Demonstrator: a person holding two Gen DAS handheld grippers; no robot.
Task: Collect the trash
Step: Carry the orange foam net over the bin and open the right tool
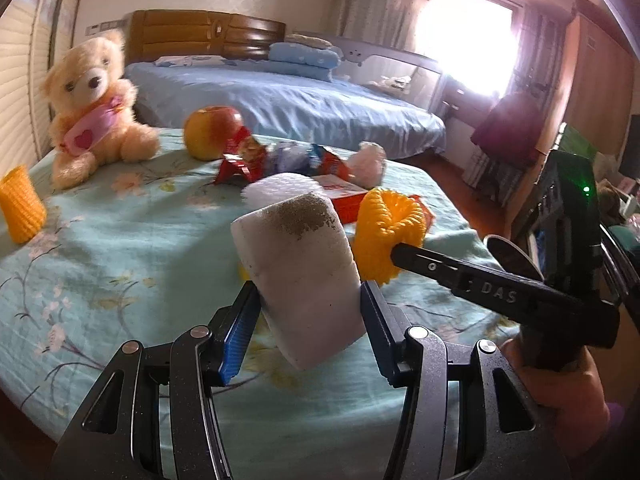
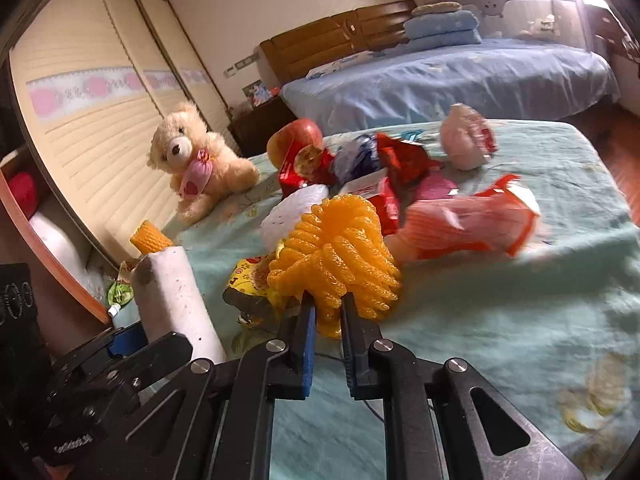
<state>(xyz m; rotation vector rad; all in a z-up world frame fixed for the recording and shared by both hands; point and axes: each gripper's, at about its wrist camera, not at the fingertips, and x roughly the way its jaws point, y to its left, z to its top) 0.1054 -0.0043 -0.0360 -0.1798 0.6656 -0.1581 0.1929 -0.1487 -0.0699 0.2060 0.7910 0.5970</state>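
Two pieces of trash are in our grip, and the rest lies loose on the bed point(image 1: 100, 248). Our left gripper point(image 1: 310, 304) clamps a white foam block point(image 1: 296, 264), dirty at its top, held up over the near edge. Our right gripper point(image 2: 327, 312) has its jaws drawn narrow on a yellow foam net point(image 2: 336, 256), pinched at its lower end.

We judge the job barely begun. Near the far edge, red wrappers point(image 2: 304, 164), a blue-white wrapper point(image 2: 356, 156) and a red box point(image 1: 340, 196) lie heaped by an apple point(image 1: 212, 130). A white net point(image 2: 292, 210) sits just behind the yellow one, an orange net point(image 2: 460, 228) beside it, and another yellow net point(image 1: 20, 204) stands at the left edge. The teddy point(image 1: 94, 104) at the far left corner probably stays. No bin shows clearly.
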